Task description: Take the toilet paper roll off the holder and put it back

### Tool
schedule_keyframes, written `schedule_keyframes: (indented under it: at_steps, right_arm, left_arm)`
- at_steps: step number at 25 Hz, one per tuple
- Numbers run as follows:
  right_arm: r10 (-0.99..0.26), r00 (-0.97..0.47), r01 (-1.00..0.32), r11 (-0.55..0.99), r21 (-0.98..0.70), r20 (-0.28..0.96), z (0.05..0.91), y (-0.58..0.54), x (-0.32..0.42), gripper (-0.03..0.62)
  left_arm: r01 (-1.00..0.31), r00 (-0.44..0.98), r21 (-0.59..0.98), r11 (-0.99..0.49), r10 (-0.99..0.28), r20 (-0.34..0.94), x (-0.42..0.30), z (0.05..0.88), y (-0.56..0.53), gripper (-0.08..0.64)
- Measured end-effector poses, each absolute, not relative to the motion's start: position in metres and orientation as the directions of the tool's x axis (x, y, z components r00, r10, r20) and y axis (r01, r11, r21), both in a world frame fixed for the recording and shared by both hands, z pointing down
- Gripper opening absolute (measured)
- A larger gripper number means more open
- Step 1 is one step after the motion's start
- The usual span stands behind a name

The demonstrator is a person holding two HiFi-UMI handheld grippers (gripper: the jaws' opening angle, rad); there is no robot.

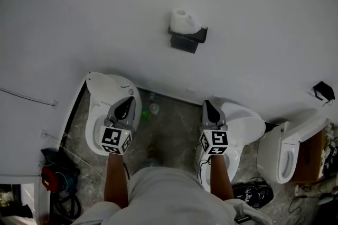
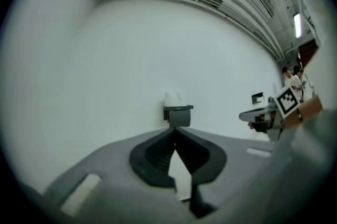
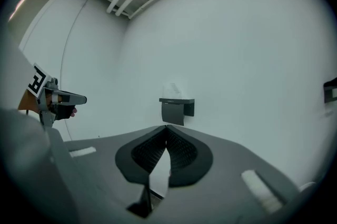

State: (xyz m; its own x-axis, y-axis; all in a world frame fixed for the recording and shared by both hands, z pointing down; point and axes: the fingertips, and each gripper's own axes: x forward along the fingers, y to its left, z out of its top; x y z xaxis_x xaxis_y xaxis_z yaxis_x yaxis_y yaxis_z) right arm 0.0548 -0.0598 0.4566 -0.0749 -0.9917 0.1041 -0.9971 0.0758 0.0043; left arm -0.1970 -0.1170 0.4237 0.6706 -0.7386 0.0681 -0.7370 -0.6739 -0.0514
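Roll [image 1: 184, 20] sits atop the holder [image 1: 187, 38] on the wall [image 1: 79, 7] in the head view, well beyond left gripper [image 1: 128, 101] and right gripper [image 1: 206, 104], with 3 toilets [image 1: 98, 109] below forcing a long reach. Left gripper view shows its jaws clenched on nothing, aimed at the roll. Right gripper view shows the same, so unless they part first they would likely knock the roll off.

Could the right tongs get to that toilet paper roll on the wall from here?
Probably yes. Nothing stands between the right tongs and the toilet paper roll on its dark holder, but they are shut and must open first.
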Motion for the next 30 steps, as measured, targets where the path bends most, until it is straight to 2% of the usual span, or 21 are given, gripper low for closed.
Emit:
schedule_keyframes:
  at_steps: [13,30]
  right_arm:
    - [-0.995,0.038,-0.999,-0.037,0.012,0.094,0.452,-0.126,0.045,0.0]
    - [-0.987,0.13,-0.991,-0.126,0.047,0.09,0.446,-0.196,0.093,0.0]
  left_arm:
    - [-0.656,0.751,-0.057,-0.753,-0.658,0.056,-0.198,0.418,-0.208,0.0]
    - [-0.588,0.806,-0.053,-0.807,-0.59,0.038,-0.147,0.414,-0.299,0.0]
